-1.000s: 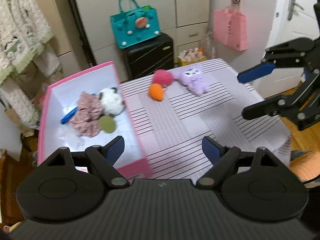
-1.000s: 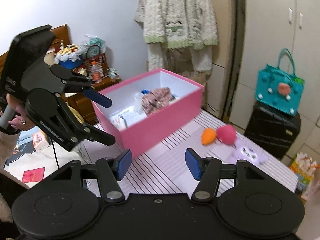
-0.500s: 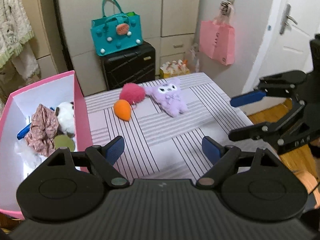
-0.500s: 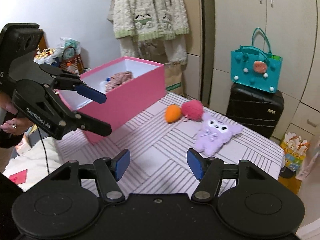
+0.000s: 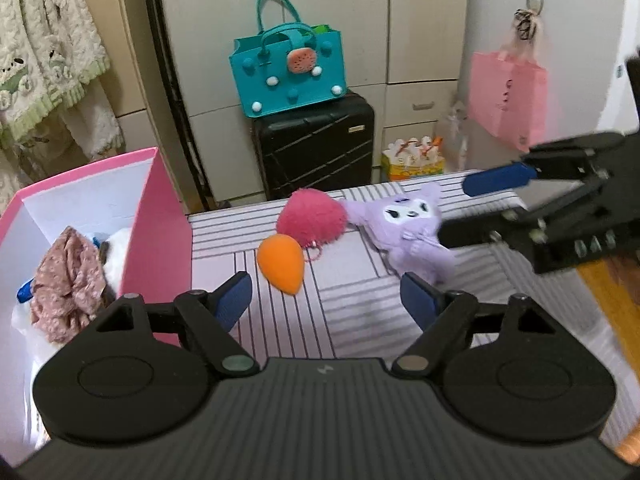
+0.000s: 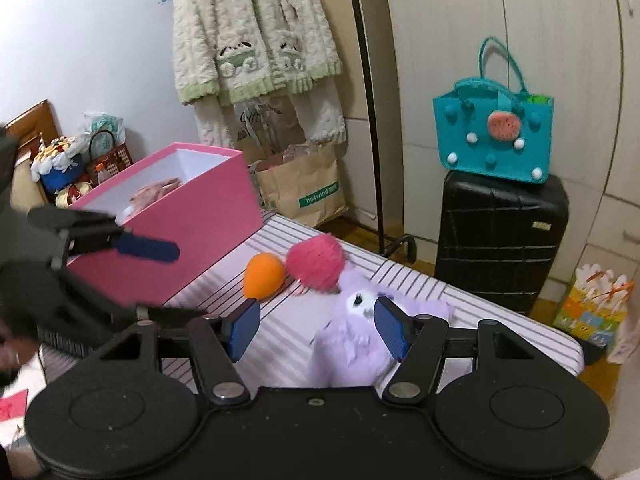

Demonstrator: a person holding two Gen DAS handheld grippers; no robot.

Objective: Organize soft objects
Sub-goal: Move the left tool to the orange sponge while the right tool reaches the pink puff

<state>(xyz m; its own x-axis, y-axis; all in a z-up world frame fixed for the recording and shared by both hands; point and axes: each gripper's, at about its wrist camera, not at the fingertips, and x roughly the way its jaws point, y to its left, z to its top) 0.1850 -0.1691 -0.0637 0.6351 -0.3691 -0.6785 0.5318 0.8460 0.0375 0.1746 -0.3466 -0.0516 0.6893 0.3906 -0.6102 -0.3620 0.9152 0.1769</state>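
On the striped table [image 5: 360, 320] lie an orange egg-shaped sponge [image 5: 280, 262], a pink pompom [image 5: 311, 218] and a purple plush toy [image 5: 408, 232]. A pink box [image 5: 160, 216] at the left holds a floral scrunchie [image 5: 64, 280] and a white plush. My left gripper [image 5: 326, 300] is open just short of the sponge. My right gripper [image 6: 316, 332] is open, its jaws either side of the purple plush [image 6: 352, 344], not touching. The sponge [image 6: 264, 276] and pompom [image 6: 316, 262] lie beyond it. The right gripper also shows in the left wrist view [image 5: 460, 210], the left one in the right wrist view [image 6: 160, 280].
A black suitcase [image 5: 316, 148] with a teal bag [image 5: 286, 68] stands behind the table. A pink bag [image 5: 506, 100] hangs on the right wall. A cream fleece garment [image 6: 256, 28] hangs by the cabinets, a paper bag [image 6: 300, 188] below it.
Both grippers have moved forward toward the toys. The right gripper now straddles the purple plush; the left is closer to the orange sponge. Both stay open.
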